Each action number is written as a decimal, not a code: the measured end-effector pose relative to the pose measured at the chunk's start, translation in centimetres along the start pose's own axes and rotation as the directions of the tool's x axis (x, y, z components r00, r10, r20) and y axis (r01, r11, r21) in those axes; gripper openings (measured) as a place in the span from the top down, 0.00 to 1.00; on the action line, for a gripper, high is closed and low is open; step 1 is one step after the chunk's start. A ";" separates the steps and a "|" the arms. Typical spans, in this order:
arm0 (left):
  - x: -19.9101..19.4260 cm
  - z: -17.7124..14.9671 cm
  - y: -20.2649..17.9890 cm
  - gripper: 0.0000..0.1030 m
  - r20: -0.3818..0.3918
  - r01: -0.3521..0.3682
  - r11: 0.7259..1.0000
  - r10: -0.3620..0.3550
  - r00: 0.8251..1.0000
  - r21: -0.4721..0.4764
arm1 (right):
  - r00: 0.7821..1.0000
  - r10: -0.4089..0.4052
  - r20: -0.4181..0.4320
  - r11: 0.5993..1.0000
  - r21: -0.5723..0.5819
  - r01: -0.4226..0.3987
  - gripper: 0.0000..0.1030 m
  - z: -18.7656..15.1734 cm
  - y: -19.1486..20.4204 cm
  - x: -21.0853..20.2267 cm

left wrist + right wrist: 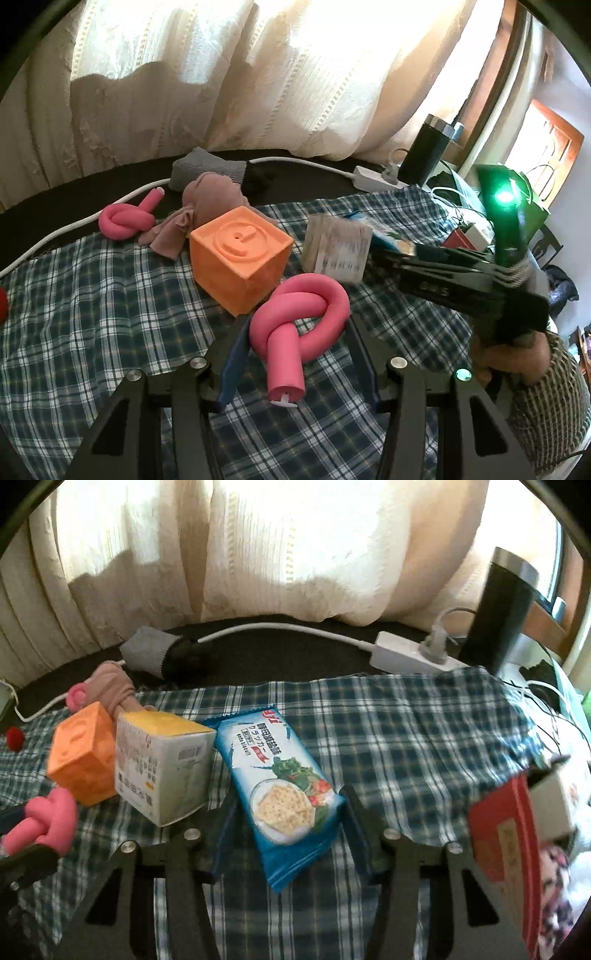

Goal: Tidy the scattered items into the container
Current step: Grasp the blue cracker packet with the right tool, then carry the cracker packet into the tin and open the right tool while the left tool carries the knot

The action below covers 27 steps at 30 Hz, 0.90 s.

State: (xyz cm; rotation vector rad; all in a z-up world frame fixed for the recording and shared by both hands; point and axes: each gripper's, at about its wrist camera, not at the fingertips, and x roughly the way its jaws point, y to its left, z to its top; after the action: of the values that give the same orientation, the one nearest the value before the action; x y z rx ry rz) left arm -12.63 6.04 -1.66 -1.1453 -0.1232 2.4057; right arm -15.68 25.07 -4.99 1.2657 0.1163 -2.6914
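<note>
Left wrist view: the left gripper (295, 328) is clamped on a knotted pink foam tube (301, 314) at lower centre; the right gripper's tips are hidden behind a blurred white carton (338, 247).

Right wrist view: the right gripper (288, 812) straddles a blue cracker packet (284, 790) at centre; whether its pads press cannot be told. A red box (506, 834), lower right, is cut off and blurred.

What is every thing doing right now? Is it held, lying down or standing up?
Left tool, shut on the pink knot.
Right tool, around the cracker packet; grip unclear.
Orange cube, resting on the checked cloth, free.
White carton, standing, free.
Far pink knot, lying, free.
Dark tumbler, upright.
Plug, in the power strip.
</note>
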 end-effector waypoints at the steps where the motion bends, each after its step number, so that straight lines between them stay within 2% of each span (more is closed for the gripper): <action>1: 0.0 0.0 -0.2 0.48 -0.001 0.002 1.000 -0.002 1.000 0.003 | 1.000 -0.001 0.012 1.000 0.011 0.001 0.45 -0.2 -0.3 -0.8; 8: -0.4 -0.2 -1.2 0.48 0.003 0.016 0.999 -0.016 1.000 0.028 | 0.991 -0.049 0.127 0.992 0.124 0.033 0.45 -2.5 -4.1 -7.9; 13: -0.5 -0.4 -2.1 0.48 0.003 0.023 0.999 -0.024 1.000 0.047 | 0.966 -0.157 0.207 0.965 0.241 0.105 0.45 -5.2 -9.4 -14.4; 16: -0.5 -0.6 -2.6 0.48 0.001 0.028 0.998 -0.029 1.000 0.060 | 0.954 -0.237 0.186 0.933 0.317 0.170 0.45 -7.1 -13.1 -16.6; 20: -0.6 -0.8 -3.4 0.48 0.002 0.027 0.996 -0.028 1.000 0.082 | 0.937 -0.327 0.121 0.871 0.425 0.248 0.45 -9.7 -17.8 -17.7; 22: -0.9 -0.8 -3.8 0.48 0.006 0.024 0.996 -0.025 1.000 0.088 | 0.933 -0.346 0.098 0.849 0.455 0.267 0.45 -10.8 -19.3 -17.7; 27: -1.7 -0.7 -4.9 0.48 0.019 0.016 0.995 -0.018 1.000 0.099 | 0.933 -0.349 0.086 0.832 0.487 0.267 0.45 -11.9 -21.0 -16.8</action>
State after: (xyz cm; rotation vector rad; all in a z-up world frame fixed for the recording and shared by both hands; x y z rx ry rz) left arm -9.34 9.59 0.42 -1.0717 -0.0192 2.3806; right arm 0.10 49.39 0.39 1.1988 -0.4173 -3.2343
